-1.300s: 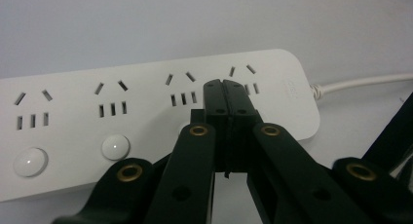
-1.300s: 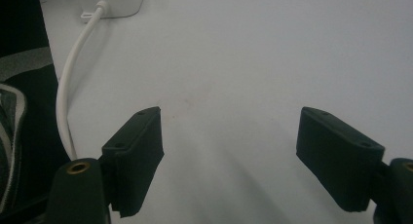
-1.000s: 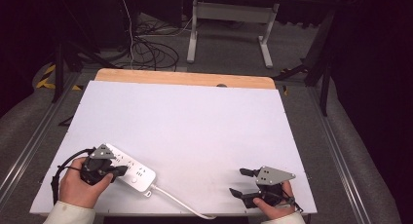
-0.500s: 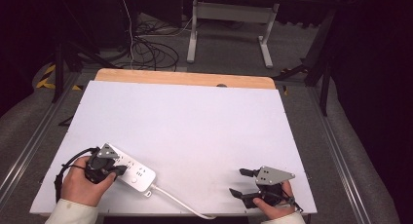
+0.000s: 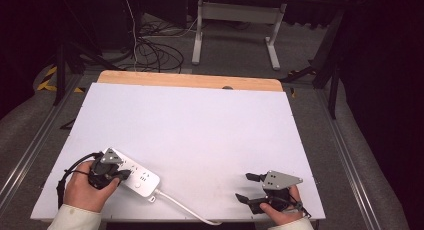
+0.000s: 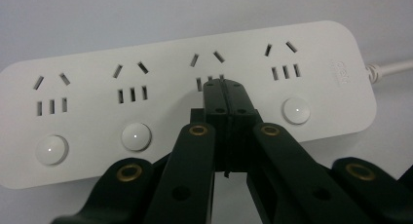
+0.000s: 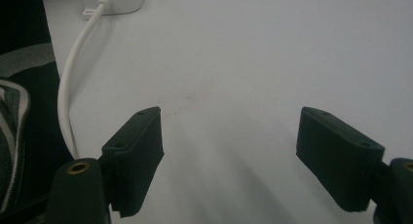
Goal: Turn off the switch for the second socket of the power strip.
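Observation:
A white power strip lies at the table's front left, and its white cord runs off over the front edge. My left gripper is shut, and its joined tips rest on the strip. In the left gripper view the strip shows several sockets, each with a round button. My shut left gripper covers the spot below the third socket, with nothing held between the jaws. Near the front right, my right gripper stands open just above the table. In its own view the right gripper holds nothing, and the cord curves at the left.
The white table top has a wooden strip along its far edge. Beyond it stand a desk frame and loose cables on the floor. Metal rails run along both sides.

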Tool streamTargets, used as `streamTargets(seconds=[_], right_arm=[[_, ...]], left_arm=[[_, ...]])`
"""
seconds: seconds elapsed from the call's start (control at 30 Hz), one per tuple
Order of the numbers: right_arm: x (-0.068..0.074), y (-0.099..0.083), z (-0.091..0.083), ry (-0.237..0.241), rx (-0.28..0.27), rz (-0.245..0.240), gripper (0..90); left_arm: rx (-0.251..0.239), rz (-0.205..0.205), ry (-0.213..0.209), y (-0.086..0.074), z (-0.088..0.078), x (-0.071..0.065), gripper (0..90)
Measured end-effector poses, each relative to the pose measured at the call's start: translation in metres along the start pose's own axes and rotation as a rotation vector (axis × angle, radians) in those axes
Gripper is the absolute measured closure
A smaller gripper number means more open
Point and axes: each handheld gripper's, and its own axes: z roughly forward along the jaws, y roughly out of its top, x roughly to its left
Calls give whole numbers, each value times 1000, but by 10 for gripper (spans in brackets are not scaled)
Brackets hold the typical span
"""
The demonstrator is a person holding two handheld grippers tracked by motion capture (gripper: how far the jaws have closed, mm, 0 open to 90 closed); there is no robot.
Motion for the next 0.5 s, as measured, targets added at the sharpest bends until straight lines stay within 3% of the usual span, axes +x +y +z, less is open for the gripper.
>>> streamTargets(seconds=[0.5], right_arm=[[0,0,0,1,2,-2,257]], left_arm=[[-3,-2,-3,-1,1,1,900]])
